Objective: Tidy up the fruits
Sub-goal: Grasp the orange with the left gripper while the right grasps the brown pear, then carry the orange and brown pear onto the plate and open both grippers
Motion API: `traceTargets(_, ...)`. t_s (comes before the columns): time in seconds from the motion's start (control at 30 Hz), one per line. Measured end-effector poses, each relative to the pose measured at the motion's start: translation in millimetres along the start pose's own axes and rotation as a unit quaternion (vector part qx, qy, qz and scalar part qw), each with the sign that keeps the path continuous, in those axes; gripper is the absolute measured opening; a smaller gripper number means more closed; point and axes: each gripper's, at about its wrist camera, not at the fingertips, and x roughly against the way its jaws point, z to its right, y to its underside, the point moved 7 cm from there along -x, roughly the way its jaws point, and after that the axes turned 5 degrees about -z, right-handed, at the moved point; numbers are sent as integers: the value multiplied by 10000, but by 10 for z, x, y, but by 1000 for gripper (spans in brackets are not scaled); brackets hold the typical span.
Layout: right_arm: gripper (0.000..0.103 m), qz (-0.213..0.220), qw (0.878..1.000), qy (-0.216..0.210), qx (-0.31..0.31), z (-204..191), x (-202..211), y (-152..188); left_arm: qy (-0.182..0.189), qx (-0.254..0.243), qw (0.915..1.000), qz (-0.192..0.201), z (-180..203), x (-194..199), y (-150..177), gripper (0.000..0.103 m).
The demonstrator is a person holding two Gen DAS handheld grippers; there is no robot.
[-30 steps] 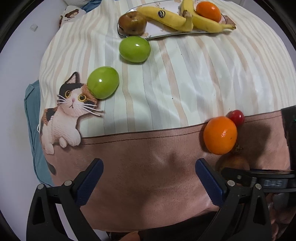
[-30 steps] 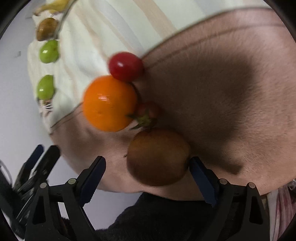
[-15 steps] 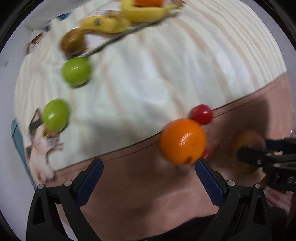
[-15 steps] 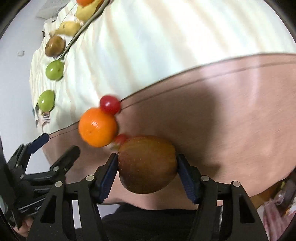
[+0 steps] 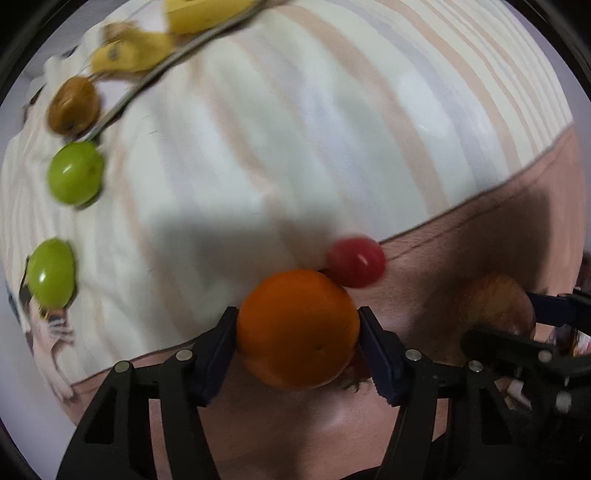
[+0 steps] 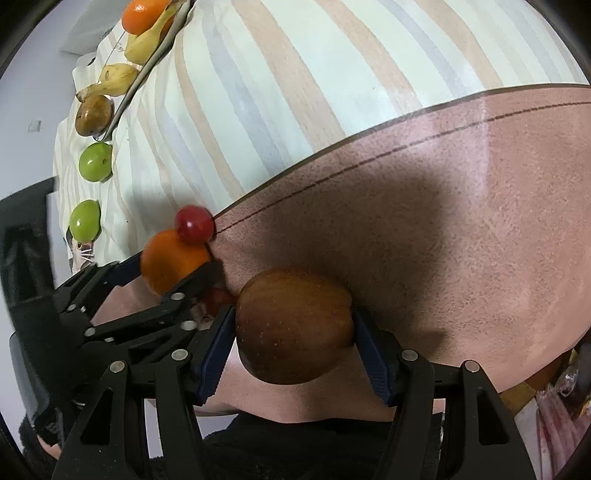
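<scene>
My left gripper [image 5: 297, 341] is shut on an orange [image 5: 297, 328] low over the brown band of the cloth. My right gripper [image 6: 294, 338] is shut on a brown apple [image 6: 293, 325]; the apple also shows in the left wrist view [image 5: 495, 299]. The orange also shows in the right wrist view [image 6: 171, 260], just left of the apple. A small red fruit [image 5: 355, 261] lies just beyond the orange. Another small red fruit with a green stem [image 6: 218, 300] lies between orange and apple. Two green fruits [image 5: 75, 172] [image 5: 51, 272] lie at the far left.
A plate [image 6: 129, 98] at the far left back holds bananas [image 6: 116, 82], another orange [image 6: 142, 14] and a brown fruit [image 6: 93, 114]. The striped cloth [image 5: 295, 129] has a cat picture [image 5: 48, 325] at its left edge.
My left gripper swung right to the orange and shut on it. My right gripper shut on the brown apple about half a second ago and keeps hold.
</scene>
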Motion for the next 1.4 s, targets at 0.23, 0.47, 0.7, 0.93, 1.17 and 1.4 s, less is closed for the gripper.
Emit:
traceTargets(0.23,67,-101,9999,94,92,-101,-124,-65,64,852,9960,-268,-597,42,308,61)
traceTargets(0.47,69,-243,9986,340,312,-226,-310,-71,249,1114,9926,-416,-677,-151,310,62)
traceTargets(0.7,67,-228,9981,400,419,-281,-304,-82,210,1151,9924,-377,-741,-106,219,61)
traceTargets(0.93,66,-163,9982,220,526,-330,-128,-105,340,1255,9915,-57,-685,196,179,60)
traceTargets(1.17,66,159,9979,-94,618,-566,235,-392,693,1331,9871,551,-823,864,-177,60)
traceTargets(1.4,66,803,9919,-435,878,-1048,879,-1031,1104,1559,9772,931,-1148,1372,-916,60)
